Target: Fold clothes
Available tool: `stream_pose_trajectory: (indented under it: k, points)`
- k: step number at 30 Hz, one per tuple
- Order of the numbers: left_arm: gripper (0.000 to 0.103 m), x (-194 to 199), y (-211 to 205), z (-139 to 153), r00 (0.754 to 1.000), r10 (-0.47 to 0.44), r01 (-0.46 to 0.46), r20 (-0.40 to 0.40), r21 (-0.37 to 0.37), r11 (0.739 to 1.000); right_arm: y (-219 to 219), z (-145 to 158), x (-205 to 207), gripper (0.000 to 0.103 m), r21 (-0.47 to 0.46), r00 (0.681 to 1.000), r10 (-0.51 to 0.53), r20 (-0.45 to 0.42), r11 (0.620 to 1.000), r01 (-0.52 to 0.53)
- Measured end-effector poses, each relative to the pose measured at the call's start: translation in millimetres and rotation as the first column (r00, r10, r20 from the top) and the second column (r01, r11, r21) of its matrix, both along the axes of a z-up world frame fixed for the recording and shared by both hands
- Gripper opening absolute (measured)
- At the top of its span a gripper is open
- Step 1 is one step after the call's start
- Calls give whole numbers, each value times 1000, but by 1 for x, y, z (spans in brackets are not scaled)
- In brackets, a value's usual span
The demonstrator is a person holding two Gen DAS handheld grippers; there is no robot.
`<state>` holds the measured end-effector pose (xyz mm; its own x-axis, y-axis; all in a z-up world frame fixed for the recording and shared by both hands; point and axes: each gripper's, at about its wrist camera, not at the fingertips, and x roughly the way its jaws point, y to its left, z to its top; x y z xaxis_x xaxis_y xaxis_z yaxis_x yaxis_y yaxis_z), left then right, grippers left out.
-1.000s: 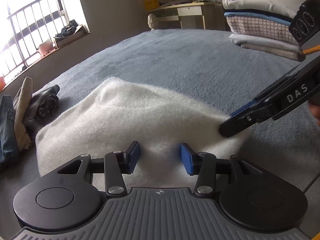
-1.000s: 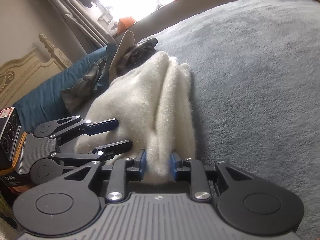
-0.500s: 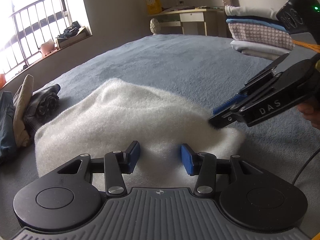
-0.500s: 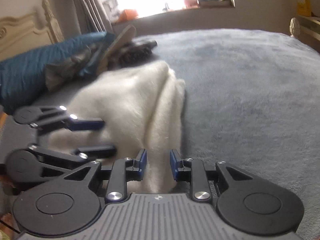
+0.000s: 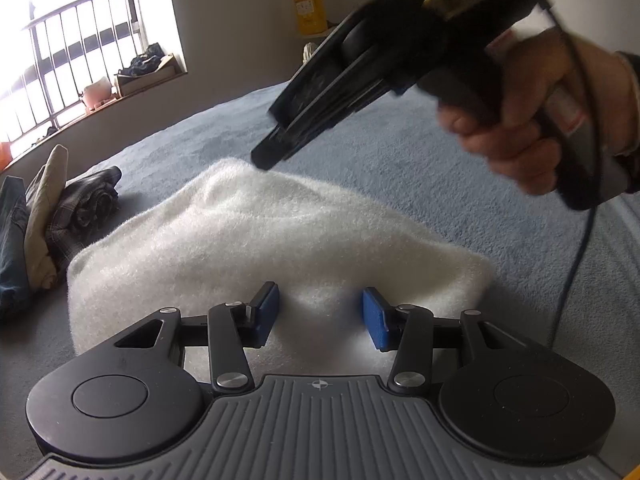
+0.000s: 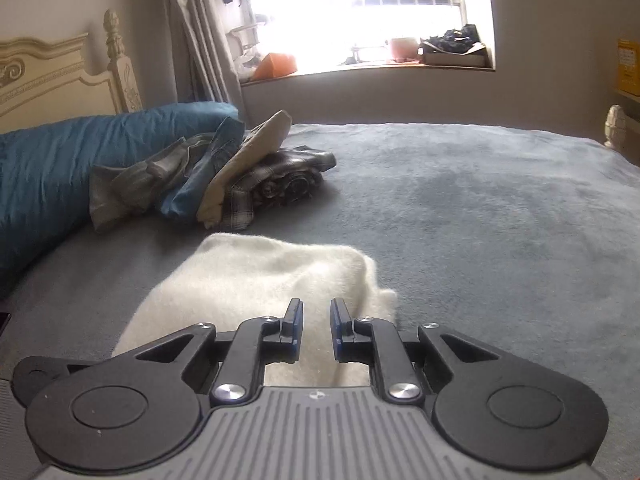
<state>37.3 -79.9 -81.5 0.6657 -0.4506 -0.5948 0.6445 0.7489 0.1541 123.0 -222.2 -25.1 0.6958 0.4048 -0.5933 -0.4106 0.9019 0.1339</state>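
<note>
We are in a home bedroom. A bed (image 6: pixel 480 208) with carved cream headboard (image 6: pixel 60 76), blue pillow (image 6: pixel 52 160), curtains (image 6: pixel 204 40) beside a barred window (image 5: pixel 80 52).

Bright daylight pours through a barred window (image 5: pixel 80 48) onto a grey-blue bedspread (image 6: pixel 480 208). Grey curtains (image 6: pixel 200 40) hang beside a cream carved headboard (image 6: pixel 60 76); plain beige walls (image 5: pixel 232 12) all round.

You have one folded fluffy white fleece garment (image 5: pixel 256 248) on the grey-blue bed cover (image 6: pixel 480 208), one heap of crumpled dark and beige clothes (image 6: pixel 224 180) (separate pieces too tangled to count), and one teal pillow (image 6: pixel 60 160).
</note>
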Motion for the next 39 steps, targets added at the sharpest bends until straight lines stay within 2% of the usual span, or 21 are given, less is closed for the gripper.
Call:
stream_pose_trajectory:
  k: [2,4,6,8,11,14,16,17,21,27,30,34,37,39]
  points:
    - [45,2,1,0,1000,-4,4,-10,-12,1000,9,-32,14,15,-92,1000,21,-21,996,-22]
    - [45,3,2,0,1000,-6,6,-15,-26,1000,4,-40,18,14,-72,999,26,-31,997,-29]
    - [45,3,3,0,1000,-8,8,-11,-35,999,4,-28,22,14,-69,997,13,-78,997,-18]
    - [45,2,5,-2,1000,-8,7,-4,-43,999,8,-12,21,15,-85,997,16,-76,996,-22]
    - [46,1,6,-2,1000,-3,3,-3,-57,998,22,8,25,15,-99,999,48,7,994,-47]
    - [47,0,6,-4,1000,-3,3,2,-67,998,35,-12,50,14,-168,999,39,-6,985,-40]
    - [47,0,5,-4,1000,-12,12,1,-69,998,33,-44,61,13,-186,999,46,-21,981,-49]
    - [47,1,5,-4,1000,-11,11,-2,-73,997,31,-50,61,13,-179,999,51,-12,982,-52]
    - [47,0,8,-4,1000,-15,14,-3,-83,996,32,-31,61,13,-175,998,43,-35,983,-49]
    - [47,-1,8,-5,1000,-9,9,1,-95,995,26,-29,85,13,-166,999,-21,-46,986,14]
    - [47,0,7,-4,1000,-12,11,-5,-91,996,18,-55,93,14,-118,997,-48,-61,992,41]
    - [48,-2,8,-4,1000,-12,11,-6,-92,996,25,-43,94,14,-171,998,-28,-50,985,19]
    - [48,-3,7,-3,1000,-10,10,-4,-84,996,11,-22,88,13,-71,995,-69,-66,995,65]
    - [48,-2,7,-3,1000,-10,9,-7,-83,997,3,-8,78,13,5,996,-34,-80,999,35]
